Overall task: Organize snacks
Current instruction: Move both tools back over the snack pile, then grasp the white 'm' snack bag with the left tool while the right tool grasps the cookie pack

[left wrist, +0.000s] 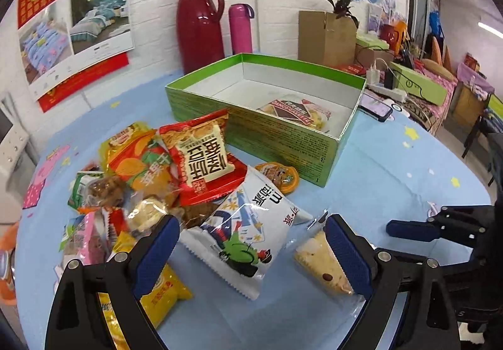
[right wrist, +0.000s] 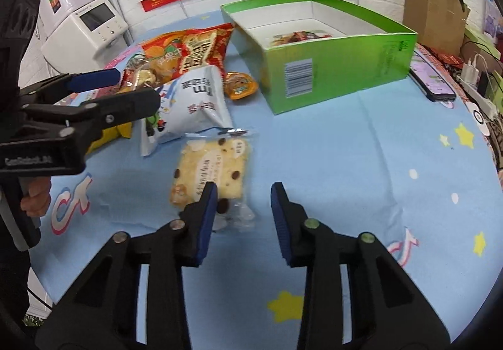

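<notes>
Currently, a round table covered by a blue star-print cloth (right wrist: 345, 145) is shown, with an open green box (left wrist: 283, 142) set toward the back and one wrapped snack (left wrist: 295, 112) already lying inside it. A loose pile of snack packets (left wrist: 141, 180) is heaped just beside the box, on its left as seen from the left wrist camera.

The left gripper (left wrist: 251, 251) is held low at the near edge of the pile, its jaws spread wide, with a white packet (left wrist: 242, 233) lying between the blue pads but not pinched. The right gripper (right wrist: 243, 218) is likewise spread apart and empty, poised over a clear-wrapped square cake with dark chips (right wrist: 210, 174), which rests flat on the cloth, apart from the pile and near the box. Its left pad overlaps the cake's near corner in the right wrist view; whether it touches cannot be told.

The step in hand appears to be picking the next snack. For the next move, a shift leftward over the cake would likely be called for, then a closing of the jaws on it, a lift, and a carry over the box wall.
</notes>
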